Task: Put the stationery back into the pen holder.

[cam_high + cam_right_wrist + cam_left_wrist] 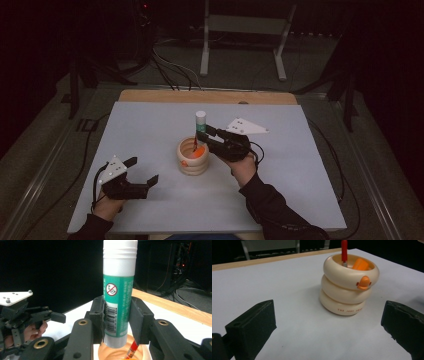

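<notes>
A cream ring-stacked pen holder (193, 156) with an orange duck bill (364, 282) stands mid-table; a red pencil (344, 252) and an orange item (360, 264) stick out of it. My right gripper (201, 134) is shut on a green-and-white glue stick (118, 292), held upright just above the holder's mouth (117, 352). My left gripper (141, 171) rests near the front left of the table, jaws wide open with nothing between them, facing the holder (348, 285) from a short distance.
The grey-white table mat (150, 130) has a wooden edge (205, 96) at the far side. A metal stand (245, 35) and cables lie on the dark floor beyond. The other hand's gripper (25, 315) shows at left in the right gripper view.
</notes>
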The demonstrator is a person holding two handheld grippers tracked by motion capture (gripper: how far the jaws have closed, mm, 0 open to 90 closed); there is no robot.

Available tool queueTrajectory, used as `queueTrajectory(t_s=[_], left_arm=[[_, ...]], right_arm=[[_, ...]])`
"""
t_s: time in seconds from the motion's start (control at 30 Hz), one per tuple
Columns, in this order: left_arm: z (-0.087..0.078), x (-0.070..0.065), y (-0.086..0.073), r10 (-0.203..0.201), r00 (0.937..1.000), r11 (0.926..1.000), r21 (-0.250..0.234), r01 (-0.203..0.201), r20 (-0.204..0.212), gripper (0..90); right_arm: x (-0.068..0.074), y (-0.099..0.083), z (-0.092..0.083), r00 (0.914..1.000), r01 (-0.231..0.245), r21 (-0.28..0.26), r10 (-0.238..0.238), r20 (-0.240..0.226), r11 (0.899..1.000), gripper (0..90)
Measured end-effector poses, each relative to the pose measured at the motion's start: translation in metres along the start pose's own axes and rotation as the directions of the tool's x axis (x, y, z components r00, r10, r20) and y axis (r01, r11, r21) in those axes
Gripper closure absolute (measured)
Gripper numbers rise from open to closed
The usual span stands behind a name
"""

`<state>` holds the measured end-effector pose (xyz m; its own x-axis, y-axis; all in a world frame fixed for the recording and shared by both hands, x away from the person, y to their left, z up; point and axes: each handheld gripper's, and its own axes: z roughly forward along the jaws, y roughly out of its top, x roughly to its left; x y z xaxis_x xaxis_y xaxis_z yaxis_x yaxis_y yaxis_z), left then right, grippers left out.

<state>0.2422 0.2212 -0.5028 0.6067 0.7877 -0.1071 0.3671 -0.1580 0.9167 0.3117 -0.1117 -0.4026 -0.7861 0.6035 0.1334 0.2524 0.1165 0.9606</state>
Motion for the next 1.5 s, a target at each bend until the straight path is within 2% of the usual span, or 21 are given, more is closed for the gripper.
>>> queueTrajectory(t_s=[0.33, 0.47, 0.53, 0.9, 1.2, 1.5], left_arm=[[-0.003, 0.008, -0.004, -0.028, 0.999, 0.9996, -0.007, 0.028, -0.034, 0.3], [-0.003, 0.01, -0.004, -0.052, 0.998, 0.9983, -0.029, 0.051, -0.036, 0.3], [-0.003, 0.011, -0.004, -0.044, 0.9979, 0.9987, -0.026, 0.043, -0.048, 0.3], [-0.001, 0.009, -0.005, -0.034, 0.9984, 0.9994, -0.009, 0.034, -0.046, 0.3], [-0.002, 0.009, -0.004, -0.041, 0.9978, 0.9991, -0.015, 0.04, -0.053, 0.3], [-0.001, 0.008, -0.004, -0.039, 0.998, 0.9992, -0.013, 0.039, -0.05, 0.3]], right_arm=[[0.007, -0.01, 0.025, 0.9982, -0.018, 0.022, 0.017, 0.058, 1.0, 66.1], [0.008, -0.016, 0.034, 0.9972, -0.02, 0.038, 0.017, 0.072, 0.999, 66.2], [0.007, -0.019, 0.038, 0.9975, -0.027, 0.046, 0.024, 0.067, 0.999, 66.1], [0.005, -0.034, 0.055, 0.995, -0.041, 0.094, 0.032, 0.095, 0.995, 66.1], [0.003, -0.042, 0.064, 0.9912, -0.069, 0.154, 0.05, 0.122, 0.986, 66.1], [0.002, -0.045, 0.07, 0.985, -0.133, 0.204, 0.106, 0.136, 0.97, 66.1]])
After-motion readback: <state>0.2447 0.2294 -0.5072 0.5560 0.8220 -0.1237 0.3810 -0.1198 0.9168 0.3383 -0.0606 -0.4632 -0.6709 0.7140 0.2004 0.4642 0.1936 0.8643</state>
